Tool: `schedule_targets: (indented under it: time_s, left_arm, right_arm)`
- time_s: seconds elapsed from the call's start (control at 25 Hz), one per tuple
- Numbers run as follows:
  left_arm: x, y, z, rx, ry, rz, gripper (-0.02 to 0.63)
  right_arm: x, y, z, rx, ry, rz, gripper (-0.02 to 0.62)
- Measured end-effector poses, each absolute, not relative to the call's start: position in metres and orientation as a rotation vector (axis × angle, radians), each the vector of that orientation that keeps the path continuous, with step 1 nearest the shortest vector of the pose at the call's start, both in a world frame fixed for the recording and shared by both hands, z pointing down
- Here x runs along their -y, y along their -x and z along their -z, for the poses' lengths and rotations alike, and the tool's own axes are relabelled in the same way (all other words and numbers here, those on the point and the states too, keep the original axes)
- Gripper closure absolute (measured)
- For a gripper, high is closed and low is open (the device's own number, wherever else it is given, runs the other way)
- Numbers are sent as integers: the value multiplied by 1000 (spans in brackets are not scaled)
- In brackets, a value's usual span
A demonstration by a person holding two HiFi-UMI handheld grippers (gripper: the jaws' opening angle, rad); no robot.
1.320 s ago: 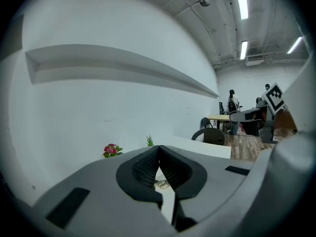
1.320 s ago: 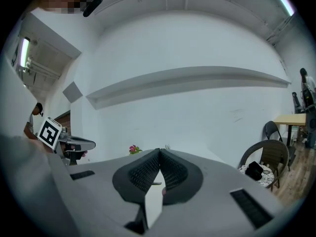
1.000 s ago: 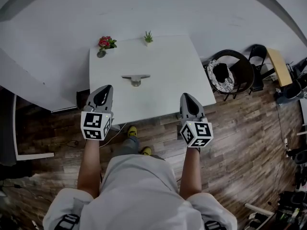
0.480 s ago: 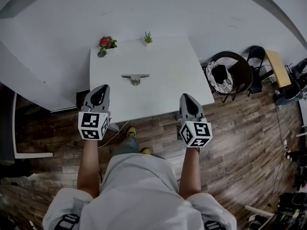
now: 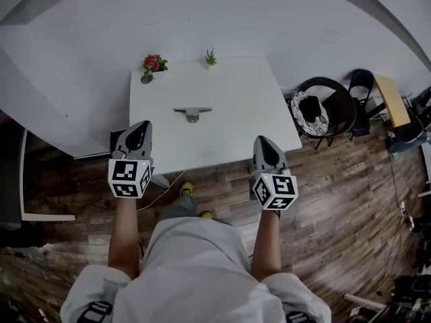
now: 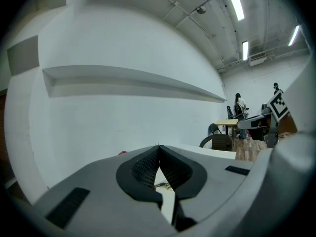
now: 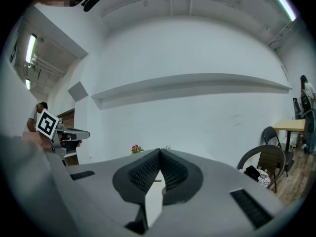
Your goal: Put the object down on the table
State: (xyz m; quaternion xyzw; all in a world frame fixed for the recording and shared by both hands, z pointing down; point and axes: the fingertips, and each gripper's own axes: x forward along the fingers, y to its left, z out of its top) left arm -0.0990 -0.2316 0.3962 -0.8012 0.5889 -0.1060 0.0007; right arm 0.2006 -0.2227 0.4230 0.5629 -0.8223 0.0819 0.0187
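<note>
A small grey metal object (image 5: 192, 112) with a flat bar on top lies on the white table (image 5: 236, 126), left of the table's middle. Both grippers hover over the table's near edge, pointing at it. My left gripper (image 5: 139, 133) is at the near left corner, shut and holding nothing. My right gripper (image 5: 263, 145) is at the near right side, its pads together and bare. In the left gripper view the pads (image 6: 148, 168) meet at the tip of the left gripper (image 6: 158, 147), with a sliver of the object (image 6: 163, 185) behind them. The right gripper (image 7: 160, 150) looks the same.
A red flower pot (image 5: 152, 64) and a small green plant (image 5: 211, 58) stand on the table's far edge. A round dark chair (image 5: 322, 106) and a wooden bench (image 5: 392, 96) are to the right. Wood floor with a cable (image 5: 168, 184) lies below, near my yellow shoes (image 5: 186, 188).
My left gripper has drifted slightly to the left at the table's corner. The right gripper and the grey object have stayed where they were.
</note>
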Motion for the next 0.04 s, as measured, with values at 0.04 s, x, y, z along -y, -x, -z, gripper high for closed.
schedule_targets:
  time_s: [0.04]
  left_arm:
    - [230, 99, -396, -1851, 2516, 329, 586]
  right_arm:
    - [221, -201, -423, 2549, -1748, -251, 591]
